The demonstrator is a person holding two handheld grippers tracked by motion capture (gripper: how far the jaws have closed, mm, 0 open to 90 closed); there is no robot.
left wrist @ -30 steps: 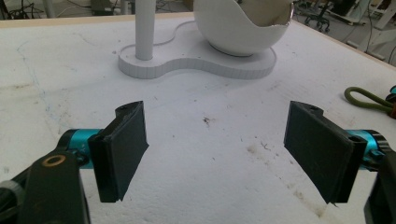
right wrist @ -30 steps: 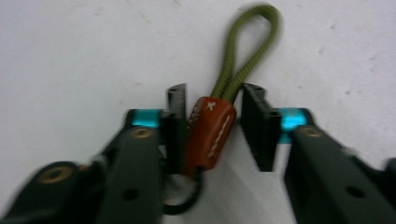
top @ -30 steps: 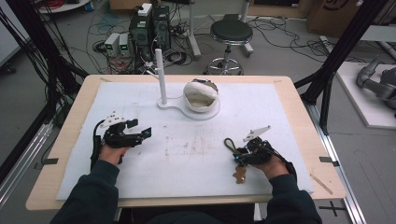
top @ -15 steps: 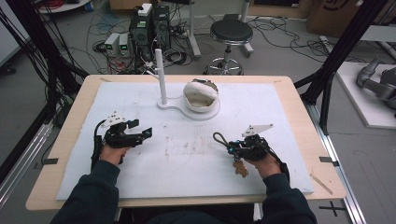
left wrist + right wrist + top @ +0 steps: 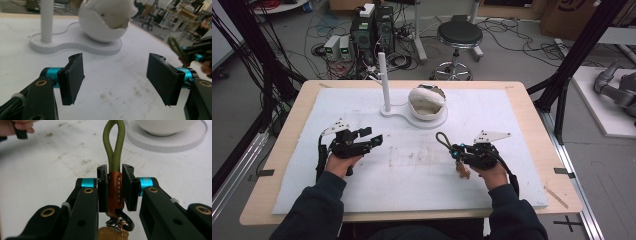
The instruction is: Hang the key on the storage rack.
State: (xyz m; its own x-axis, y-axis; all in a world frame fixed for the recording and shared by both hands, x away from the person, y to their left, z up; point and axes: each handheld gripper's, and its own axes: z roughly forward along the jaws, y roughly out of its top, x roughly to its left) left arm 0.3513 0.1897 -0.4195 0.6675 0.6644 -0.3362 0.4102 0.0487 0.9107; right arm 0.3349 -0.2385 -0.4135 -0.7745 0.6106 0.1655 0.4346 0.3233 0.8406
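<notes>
Olive-green cord forms the loop (image 5: 113, 140) of a keychain, and the right claw (image 5: 115, 192) is clamped on the brown leather sleeve (image 5: 115, 191) just below it. That grip leaves the loop standing free and forward of the jaws, while the metal ring (image 5: 123, 220) and tan tag (image 5: 111, 233) hang beneath, out of the way. From the high view the right claw (image 5: 458, 151) hovers over the white surface (image 5: 412, 170) at the person's right, the loop (image 5: 443, 140) pointing up-left toward the stand.

The stand is a white base (image 5: 412, 119) carrying an upright peg (image 5: 384, 82) and an egg-shaped cup (image 5: 427, 102) beside it, set at the middle back of the surface. Holding the keychain by its sleeve with the loop leading looks suited to slipping the loop over the peg, though that is a judgement only.

The left claw (image 5: 115, 80) is open with nothing between its pads; its jaws have just been closing a little. It sits low at the left (image 5: 364, 140), aimed toward the stand and well apart from the keychain, probably waiting clear so the right hand has room to work.
</notes>
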